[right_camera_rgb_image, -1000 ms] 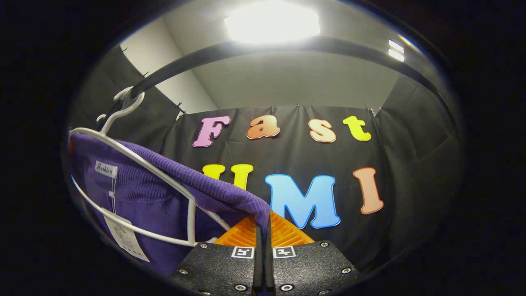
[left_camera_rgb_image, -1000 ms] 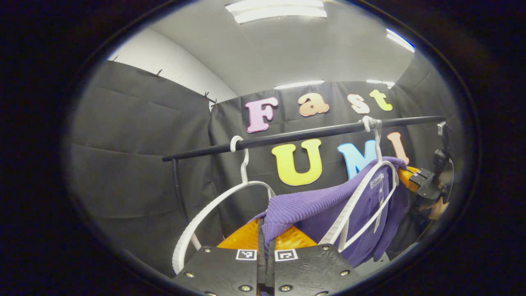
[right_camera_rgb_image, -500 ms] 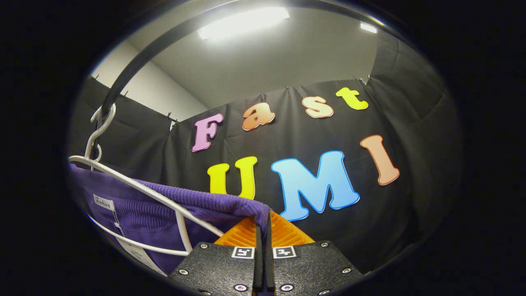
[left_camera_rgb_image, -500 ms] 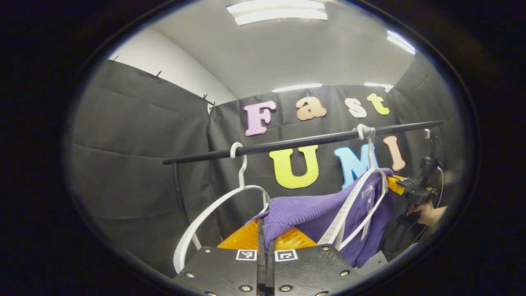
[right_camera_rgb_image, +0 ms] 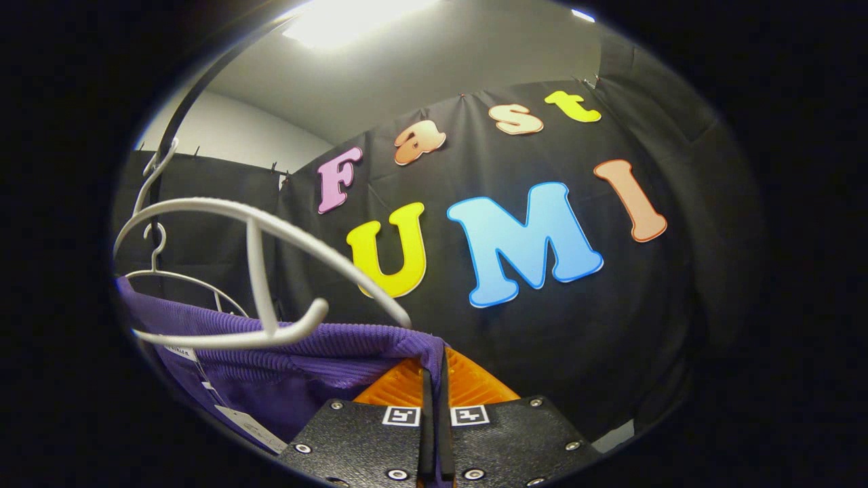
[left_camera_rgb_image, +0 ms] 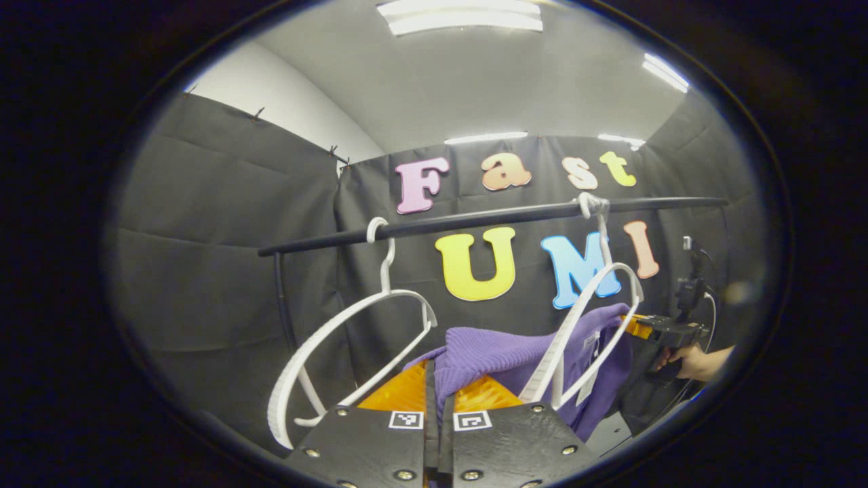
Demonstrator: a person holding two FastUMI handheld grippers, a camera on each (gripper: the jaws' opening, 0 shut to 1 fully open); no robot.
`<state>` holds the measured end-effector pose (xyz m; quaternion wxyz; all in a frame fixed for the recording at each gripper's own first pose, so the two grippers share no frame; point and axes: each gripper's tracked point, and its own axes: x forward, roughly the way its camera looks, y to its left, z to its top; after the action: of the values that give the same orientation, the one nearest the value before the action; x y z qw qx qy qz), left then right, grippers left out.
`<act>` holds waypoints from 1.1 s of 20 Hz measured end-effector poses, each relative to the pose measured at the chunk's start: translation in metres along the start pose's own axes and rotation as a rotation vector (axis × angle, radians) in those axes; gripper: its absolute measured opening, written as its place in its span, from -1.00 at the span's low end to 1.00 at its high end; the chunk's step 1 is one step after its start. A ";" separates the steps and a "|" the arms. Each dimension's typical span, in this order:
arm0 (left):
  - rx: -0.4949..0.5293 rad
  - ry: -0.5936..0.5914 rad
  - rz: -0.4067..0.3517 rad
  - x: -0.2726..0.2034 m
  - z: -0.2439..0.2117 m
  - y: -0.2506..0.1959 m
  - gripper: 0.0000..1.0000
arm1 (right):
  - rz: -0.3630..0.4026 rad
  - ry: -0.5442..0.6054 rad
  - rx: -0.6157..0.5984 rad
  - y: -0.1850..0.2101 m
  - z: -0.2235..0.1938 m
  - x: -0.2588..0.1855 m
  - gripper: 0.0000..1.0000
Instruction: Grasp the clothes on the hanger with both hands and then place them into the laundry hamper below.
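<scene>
So you have the purple sweater [left_camera_rgb_image: 515,352] pinched at both ends. Your left gripper [left_camera_rgb_image: 439,379] has its fingers pressed together on a fold at one shoulder, and in the right gripper view your right gripper [right_camera_rgb_image: 434,369] is clamped the same way on the ribbed edge at the other shoulder. In the left gripper view you can also see the right gripper farther off, with your hand [left_camera_rgb_image: 692,362] on its handle, at the far end of the sweater.

The grasp with both hands looks done, and getting the sweater off appears nearly done too. The sweater's hanger [left_camera_rgb_image: 590,325] hangs from the rail [left_camera_rgb_image: 488,220] by its hook, and its upper arc stands bare above the purple knit. In the right gripper view that hanger [right_camera_rgb_image: 258,271] sits above the cloth, with the sweater [right_camera_rgb_image: 298,352] stretched below it toward the gripper. Whether the lower part of the hanger is caught inside the neck opening, I cannot tell; in the left gripper view its lower end seems to run down against the fabric. A second hanger [left_camera_rgb_image: 339,339], empty, hangs on the rail to the left.

What remains, as I judge it: free the sweater fully, lower it with both hands and drop it into the hamper.
</scene>
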<state>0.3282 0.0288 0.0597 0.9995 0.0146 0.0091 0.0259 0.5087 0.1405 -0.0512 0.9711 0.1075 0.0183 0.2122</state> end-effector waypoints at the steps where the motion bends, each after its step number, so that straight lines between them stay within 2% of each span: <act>1: -0.005 -0.001 0.003 0.001 -0.003 -0.003 -0.99 | -0.003 0.009 -0.006 0.000 -0.005 -0.005 -0.96; 5: -0.033 0.005 0.016 -0.019 -0.013 0.002 -0.99 | -0.002 0.050 -0.018 0.003 -0.027 -0.024 -0.96; 10: -0.032 0.002 0.032 -0.042 -0.020 0.005 -0.99 | -0.004 0.053 -0.063 0.008 -0.031 -0.047 -0.99; 16: -0.072 -0.001 0.030 -0.071 -0.031 0.008 -0.99 | -0.023 0.037 -0.084 0.017 -0.022 -0.096 -0.96; 22: -0.115 -0.002 -0.009 -0.103 -0.031 0.013 -0.99 | -0.042 0.011 -0.093 0.036 -0.005 -0.150 -0.96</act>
<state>0.2238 0.0374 0.0308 0.9988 -0.0427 0.0068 0.0220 0.3577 0.1108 -0.0497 0.9792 0.0606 0.0159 0.1930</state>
